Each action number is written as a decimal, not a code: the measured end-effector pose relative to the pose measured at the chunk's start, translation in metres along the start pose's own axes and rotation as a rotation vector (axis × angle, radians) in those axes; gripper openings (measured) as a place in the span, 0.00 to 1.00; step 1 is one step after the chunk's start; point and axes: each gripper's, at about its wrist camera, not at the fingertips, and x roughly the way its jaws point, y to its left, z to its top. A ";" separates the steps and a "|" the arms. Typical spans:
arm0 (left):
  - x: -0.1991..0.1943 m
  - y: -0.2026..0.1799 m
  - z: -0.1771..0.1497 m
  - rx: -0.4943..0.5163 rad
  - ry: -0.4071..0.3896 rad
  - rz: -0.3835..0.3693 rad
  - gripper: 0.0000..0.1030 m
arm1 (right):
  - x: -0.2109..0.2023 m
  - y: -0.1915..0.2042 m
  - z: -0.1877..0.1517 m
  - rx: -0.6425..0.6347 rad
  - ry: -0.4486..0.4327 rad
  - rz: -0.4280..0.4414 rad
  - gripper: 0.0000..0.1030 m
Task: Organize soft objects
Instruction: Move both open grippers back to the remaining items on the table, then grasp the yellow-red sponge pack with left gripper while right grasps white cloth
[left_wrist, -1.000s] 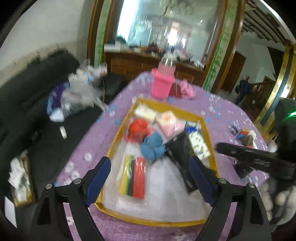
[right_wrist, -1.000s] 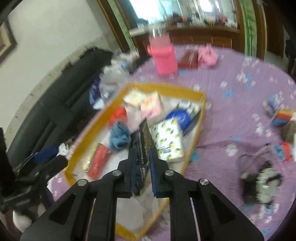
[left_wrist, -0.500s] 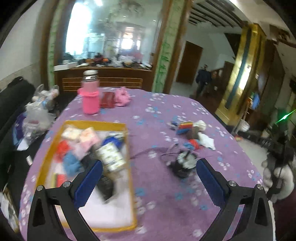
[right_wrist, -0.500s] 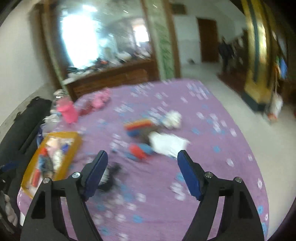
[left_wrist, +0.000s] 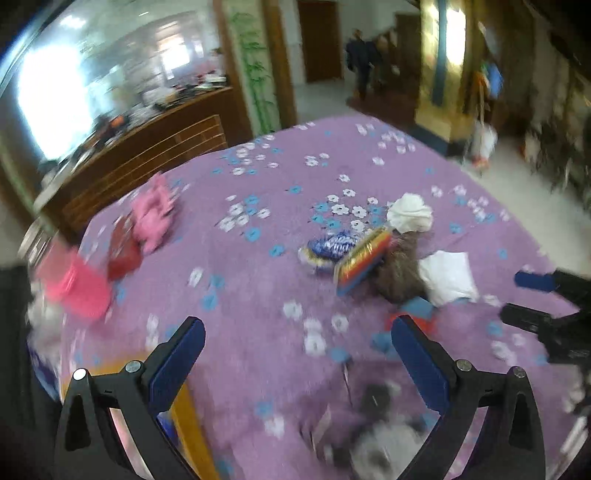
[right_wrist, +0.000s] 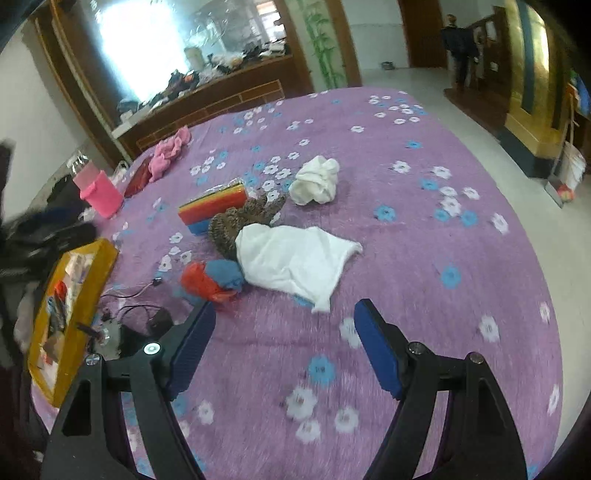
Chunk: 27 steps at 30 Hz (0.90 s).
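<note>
A pile of soft things lies mid-table on the purple flowered cloth: a flat white cloth (right_wrist: 295, 258), a balled white cloth (right_wrist: 316, 181), a brown knitted piece (right_wrist: 240, 221), a rainbow pack (right_wrist: 212, 210), and a red and blue bundle (right_wrist: 212, 278). The pile also shows in the left wrist view, with the rainbow pack (left_wrist: 364, 260) and white cloth (left_wrist: 447, 277). My right gripper (right_wrist: 284, 350) is open and empty, just short of the flat white cloth. My left gripper (left_wrist: 295, 358) is open and empty above the table. The yellow tray (right_wrist: 74, 332) with sorted items sits at the left.
A pink cup (right_wrist: 99, 194), a red pouch (right_wrist: 138, 179) and a pink cloth (right_wrist: 168, 153) sit at the table's far left. A black cabled gadget (right_wrist: 155, 321) lies beside the tray. A wooden sideboard (right_wrist: 221, 96) stands behind the table.
The right gripper let go of the dark packet in the tray and opened. Both grippers swung right, away from the tray toward the pile of soft things.
</note>
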 end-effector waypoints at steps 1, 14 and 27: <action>0.018 -0.004 0.012 0.034 0.009 0.000 0.94 | 0.007 0.000 0.005 -0.030 0.010 -0.006 0.75; 0.134 -0.013 0.037 0.105 0.086 -0.130 0.86 | 0.063 0.004 0.028 -0.256 0.089 0.001 0.74; 0.158 0.007 0.036 -0.036 0.134 -0.329 0.17 | 0.078 0.006 0.023 -0.247 0.114 0.040 0.11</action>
